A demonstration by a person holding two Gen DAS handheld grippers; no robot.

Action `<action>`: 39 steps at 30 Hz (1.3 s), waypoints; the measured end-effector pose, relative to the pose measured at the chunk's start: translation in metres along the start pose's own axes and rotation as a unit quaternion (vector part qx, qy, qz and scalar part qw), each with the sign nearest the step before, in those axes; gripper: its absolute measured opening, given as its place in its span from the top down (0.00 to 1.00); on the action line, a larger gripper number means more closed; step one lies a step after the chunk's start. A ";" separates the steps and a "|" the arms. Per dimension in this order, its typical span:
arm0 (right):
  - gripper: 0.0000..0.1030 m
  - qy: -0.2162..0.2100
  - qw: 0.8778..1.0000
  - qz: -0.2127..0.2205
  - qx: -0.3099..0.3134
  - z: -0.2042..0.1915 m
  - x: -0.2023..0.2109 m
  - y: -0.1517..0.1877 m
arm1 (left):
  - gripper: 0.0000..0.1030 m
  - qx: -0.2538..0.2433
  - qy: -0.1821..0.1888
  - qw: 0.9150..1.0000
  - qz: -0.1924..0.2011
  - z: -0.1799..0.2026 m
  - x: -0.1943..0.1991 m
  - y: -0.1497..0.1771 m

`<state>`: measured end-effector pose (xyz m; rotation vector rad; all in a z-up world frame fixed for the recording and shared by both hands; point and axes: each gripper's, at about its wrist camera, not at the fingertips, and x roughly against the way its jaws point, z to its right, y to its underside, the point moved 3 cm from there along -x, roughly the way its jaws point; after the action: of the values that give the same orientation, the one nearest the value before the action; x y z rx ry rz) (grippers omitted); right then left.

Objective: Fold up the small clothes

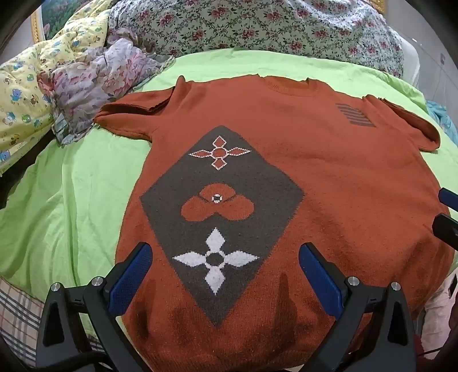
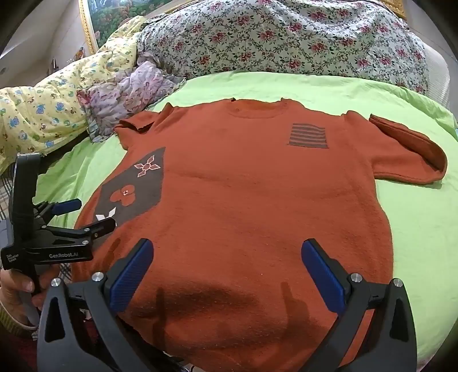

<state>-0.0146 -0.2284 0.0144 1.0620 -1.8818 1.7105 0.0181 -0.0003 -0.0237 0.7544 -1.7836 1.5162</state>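
On the green sheet [image 1: 71, 200] lies a rust-orange knit top [image 1: 329, 186], spread flat with its front up, collar toward the floral quilt [image 1: 257, 25] and both short sleeves out to the sides. Only the left wrist view shows the whole grey diamond panel [image 1: 221, 220] with its three flower motifs; the right wrist view cuts that panel at its left edge and instead gives the striped chest patch [image 2: 307, 136] and the far sleeve in full. A yellow cartoon-print blanket [image 1: 23, 94] and a crumpled lilac cloth [image 1: 94, 83] sit beyond the top's left sleeve.

The left gripper [image 1: 224, 269] hangs over the hem, jaws wide apart, holding nothing. The right gripper [image 2: 227, 270] hangs likewise over the plain lower part, jaws wide apart. From the right wrist view the left gripper appears side-on at the hem's left corner, held in a hand [image 2: 14, 292].
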 end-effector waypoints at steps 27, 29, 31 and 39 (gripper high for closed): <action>0.01 0.003 1.000 0.000 0.006 0.001 -0.002 0.001 | 0.01 0.000 0.004 1.000 0.006 0.004 -0.005 0.001; 0.01 0.002 1.000 0.002 0.006 0.000 -0.002 -0.002 | 0.01 0.001 0.005 1.000 0.008 0.004 -0.005 0.001; 0.01 0.003 1.000 0.005 0.007 -0.002 -0.003 -0.003 | 0.01 0.003 0.008 1.000 0.011 0.004 -0.006 0.000; 0.01 -0.002 1.000 -0.002 0.002 -0.001 -0.003 -0.005 | 0.01 0.010 0.016 1.000 0.021 0.004 -0.007 -0.003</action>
<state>-0.0093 -0.2269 0.0157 1.0700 -1.8779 1.7131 0.0242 -0.0049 -0.0282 0.7024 -1.7731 1.5668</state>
